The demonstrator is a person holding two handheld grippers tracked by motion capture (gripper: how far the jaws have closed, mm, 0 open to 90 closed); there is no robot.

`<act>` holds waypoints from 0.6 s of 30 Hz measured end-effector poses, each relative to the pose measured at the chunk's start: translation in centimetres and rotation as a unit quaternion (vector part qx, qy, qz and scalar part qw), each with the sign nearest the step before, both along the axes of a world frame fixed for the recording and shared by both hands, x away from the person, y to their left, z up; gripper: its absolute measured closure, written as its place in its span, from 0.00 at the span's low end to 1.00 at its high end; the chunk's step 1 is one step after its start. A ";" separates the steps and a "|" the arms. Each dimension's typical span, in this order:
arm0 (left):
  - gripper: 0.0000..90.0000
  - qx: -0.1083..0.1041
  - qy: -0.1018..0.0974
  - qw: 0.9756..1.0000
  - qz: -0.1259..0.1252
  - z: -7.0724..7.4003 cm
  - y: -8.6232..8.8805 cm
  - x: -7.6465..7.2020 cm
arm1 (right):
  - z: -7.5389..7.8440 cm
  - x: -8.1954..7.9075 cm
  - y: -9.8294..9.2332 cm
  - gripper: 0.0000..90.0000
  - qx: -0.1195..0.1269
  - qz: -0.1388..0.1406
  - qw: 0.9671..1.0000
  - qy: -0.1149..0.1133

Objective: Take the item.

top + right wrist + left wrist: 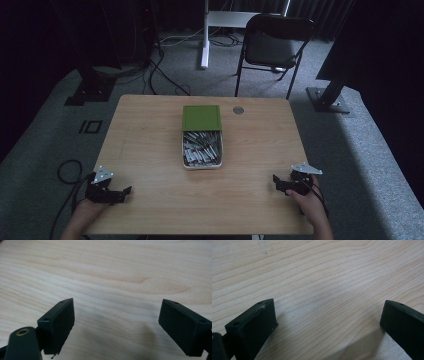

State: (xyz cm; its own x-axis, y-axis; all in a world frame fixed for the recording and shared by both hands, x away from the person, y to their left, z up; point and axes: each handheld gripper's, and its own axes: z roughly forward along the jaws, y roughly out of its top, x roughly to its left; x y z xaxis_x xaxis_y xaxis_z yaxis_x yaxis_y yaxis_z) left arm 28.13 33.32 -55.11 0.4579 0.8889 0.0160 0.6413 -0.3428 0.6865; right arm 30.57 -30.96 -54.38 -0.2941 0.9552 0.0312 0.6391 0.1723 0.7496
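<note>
A pale wood-grain table point(150, 150) is seen from the high view, rectangular with rounded corners. At its middle a white oblong tray point(202, 166) is set, heaped with thin grey metallic sticks point(201, 147); its far end is covered by a flat green square lid point(201, 118). A small round grey disc point(238, 110) is found just right of the lid. The left gripper point(127, 191) is held near the tray's near-left, the right gripper point(276, 181) near its near-right, both well apart from the tray. Blocky matte black jaws are spread wide over bare grain in both gripper views, nothing grasped.
</note>
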 end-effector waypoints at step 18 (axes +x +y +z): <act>0.01 -0.001 0.000 1.000 0.001 0.0 0.0 0.0 | 3.4 0.9 2.5 0.15 0.002 0.024 0.999 -0.043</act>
State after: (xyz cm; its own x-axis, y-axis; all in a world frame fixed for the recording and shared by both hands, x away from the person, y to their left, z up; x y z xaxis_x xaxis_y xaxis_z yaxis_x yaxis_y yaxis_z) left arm 28.13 33.31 -55.12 0.4570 0.8893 0.0150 0.6410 -0.3410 0.6876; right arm 31.47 -28.45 -50.95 -0.3415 0.9399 0.0068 0.5627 0.1987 0.8024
